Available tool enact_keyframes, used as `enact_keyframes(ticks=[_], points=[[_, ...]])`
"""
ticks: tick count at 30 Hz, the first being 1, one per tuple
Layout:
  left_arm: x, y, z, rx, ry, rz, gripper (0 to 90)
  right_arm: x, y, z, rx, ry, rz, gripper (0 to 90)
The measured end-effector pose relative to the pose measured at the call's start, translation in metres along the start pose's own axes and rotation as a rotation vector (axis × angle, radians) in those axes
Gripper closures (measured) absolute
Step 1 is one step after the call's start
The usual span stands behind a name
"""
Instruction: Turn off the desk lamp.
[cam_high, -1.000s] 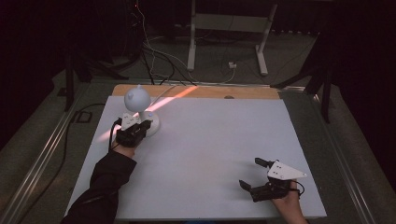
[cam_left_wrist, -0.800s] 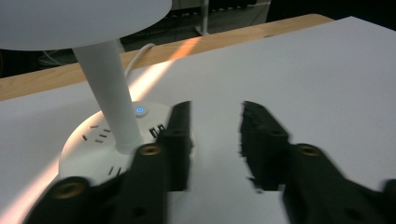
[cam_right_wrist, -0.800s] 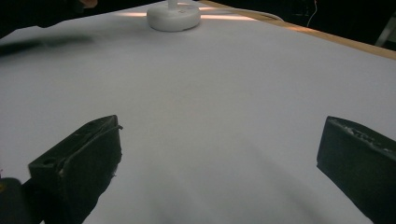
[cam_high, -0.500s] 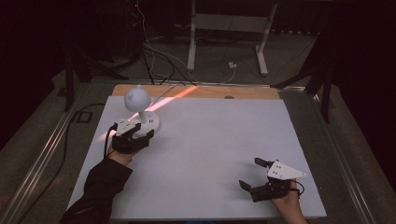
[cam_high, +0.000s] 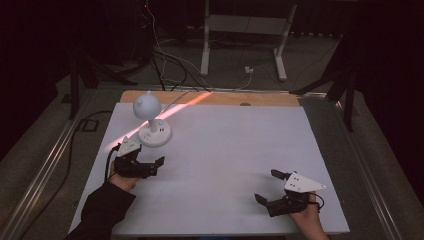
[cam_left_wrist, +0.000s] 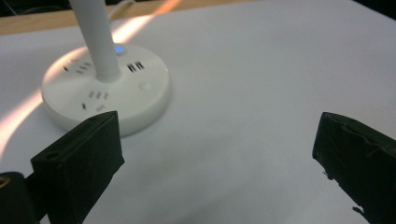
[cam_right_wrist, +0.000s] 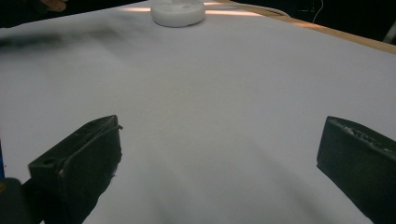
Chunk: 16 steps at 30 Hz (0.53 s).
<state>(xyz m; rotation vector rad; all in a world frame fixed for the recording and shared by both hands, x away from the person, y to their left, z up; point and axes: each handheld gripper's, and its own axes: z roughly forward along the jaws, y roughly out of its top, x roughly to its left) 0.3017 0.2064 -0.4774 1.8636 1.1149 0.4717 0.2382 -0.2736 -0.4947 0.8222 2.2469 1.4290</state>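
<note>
White plastic desk lamp (cam_high: 150, 122) stands at the far-left part of the table (cam_high: 240, 150); round base (cam_left_wrist: 105, 91) flat on the white sheet, with socket slots, two USB ports and a small blue light lit beside the stem; stem (cam_left_wrist: 100, 39) rises slightly tilted to a globe-shaped head (cam_high: 147, 104); long axis near upright, so any grasp on the stem comes from the side, not from above.

Your left gripper (cam_high: 145, 165) sits just on your side of the base, close but apart from it; its jaws have just been opening and now stand wide apart with nothing between them, bare sheet in the gap. In the left gripper view the base lies ahead and off to the left of the gap, one black jaw tip overlapping its near edge in the picture; contact there cannot be judged, though the high view suggests a small gap.

Your right gripper (cam_high: 275, 192) rests near the table's near-right corner, jaws wide apart and empty; in the right gripper view the lamp base (cam_right_wrist: 178, 11) is far off at the top of frame.

Judgement: left hand is much the nearer; to take the lamp again you would shift forward and leftward until stem or base is centred between the jaws; right hand is too far to help without a long reach across.

Orange streak of light (cam_high: 187, 102) crosses the table's far wooden edge (cam_high: 270, 98) behind the lamp.
</note>
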Motion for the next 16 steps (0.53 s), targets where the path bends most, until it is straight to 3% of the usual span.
enact_keyframes(ticks=[3,11,16], points=[[-0.004,-0.005,-0.006,-0.012,-0.036,0.008,1.8,-0.001,0.000,0.000,-0.002,0.000,0.003,0.0],[-0.017,-0.029,-0.012,0.001,-0.058,0.074,1.8,-0.001,-0.001,0.001,0.002,0.002,0.004,0.0],[-0.018,-0.038,-0.012,0.005,-0.067,0.063,1.8,-0.001,-0.001,0.001,0.003,0.001,0.006,0.0]])
